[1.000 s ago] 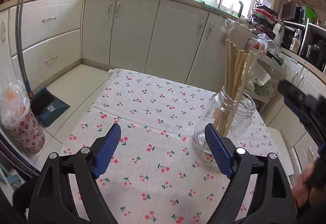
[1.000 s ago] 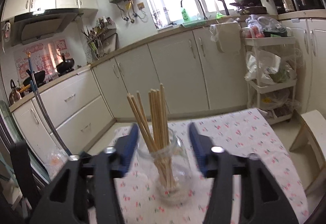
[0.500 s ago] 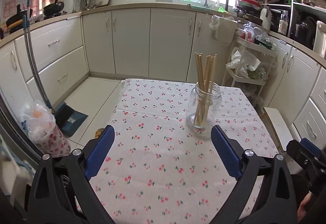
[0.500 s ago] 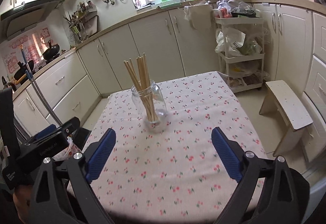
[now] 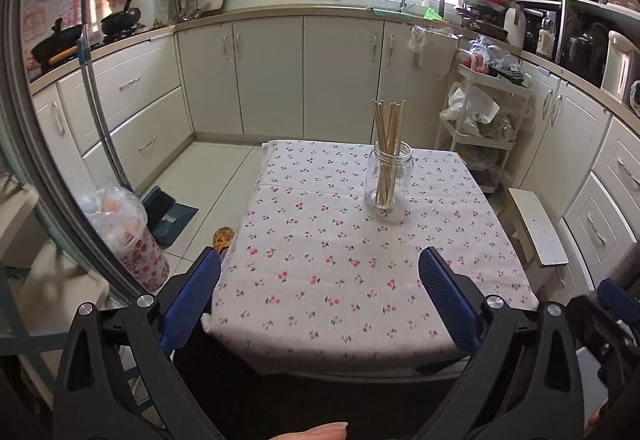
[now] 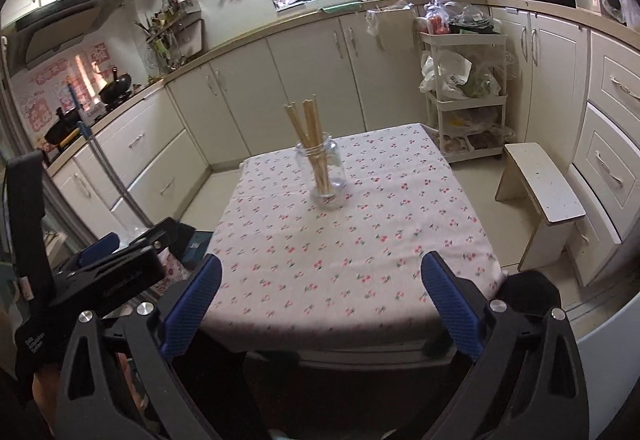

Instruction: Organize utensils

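A clear glass jar [image 5: 390, 179] [image 6: 326, 175] stands upright on the cherry-print tablecloth [image 5: 300, 179] [image 6: 380, 175], toward its far side. Several wooden chopsticks [image 5: 388, 127] [image 6: 306, 127] stick up out of it. My left gripper [image 5: 319, 256] hovers over the table's near edge, well back from the jar; its jaws are opening and nothing is between them. My right gripper [image 6: 321, 259] is just as far back, jaws also opening and bare. In each wrist view the other gripper shows at the edge.
A white wooden stool [image 5: 536, 232] [image 6: 548, 195] stands right of the table. A white trolley [image 5: 480, 119] with bags is behind it. On the left floor are a bagged bin [image 5: 124, 228], a dustpan [image 5: 172, 211] and a broom handle. Cabinets line the walls.
Both grippers have drawn back and up from the jar, which now looks small and far. The right jaws, earlier on either side of the jar, have widened; the left jaws widened too.
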Demonstrator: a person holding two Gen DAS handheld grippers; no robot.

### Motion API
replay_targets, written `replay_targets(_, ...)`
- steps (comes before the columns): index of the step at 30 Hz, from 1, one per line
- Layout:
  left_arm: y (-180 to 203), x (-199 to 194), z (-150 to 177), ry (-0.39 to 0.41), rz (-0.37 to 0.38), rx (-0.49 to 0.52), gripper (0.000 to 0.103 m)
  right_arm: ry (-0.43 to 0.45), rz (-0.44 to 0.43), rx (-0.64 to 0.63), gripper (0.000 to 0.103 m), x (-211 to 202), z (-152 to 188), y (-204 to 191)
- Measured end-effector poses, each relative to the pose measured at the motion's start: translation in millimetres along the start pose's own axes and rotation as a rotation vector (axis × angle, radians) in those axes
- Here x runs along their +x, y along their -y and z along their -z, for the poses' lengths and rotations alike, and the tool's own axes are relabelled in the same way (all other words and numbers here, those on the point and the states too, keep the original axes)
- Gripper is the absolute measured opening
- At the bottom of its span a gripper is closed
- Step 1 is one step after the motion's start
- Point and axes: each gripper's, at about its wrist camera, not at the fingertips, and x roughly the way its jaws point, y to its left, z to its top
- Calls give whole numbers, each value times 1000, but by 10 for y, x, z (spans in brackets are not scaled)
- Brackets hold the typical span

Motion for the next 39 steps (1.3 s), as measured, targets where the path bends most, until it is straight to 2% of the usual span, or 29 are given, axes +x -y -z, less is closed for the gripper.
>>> replay_targets(2,-63,-166,55,0,6,-12,95,1,-28,-2,96,-109,92,-72)
replay_targets(6,-169,-424,143,2,7,-42,95,9,-27,-2,96,-222,145,-97)
replay_targets(9,-222,-543,184,8,5,-52,95,31,-26,14,96,-321,134,-84)
replay_targets(15,-227,-720,221,37,-4,-37,95,69,-26,-33,96,-458,142,-218)
replay_targets(22,-275,-863,178,73,-8,-38,95,96,-26,-47,96,-541,128,-267)
replay_targets(28,-282,-890,163,66,5,-25,95,102,-27,-58,96,-575,117,-284)
replay_targets(39,-300,-951,162,90,-29,-35,95,103,-31,-59,96,-578,118,-305)
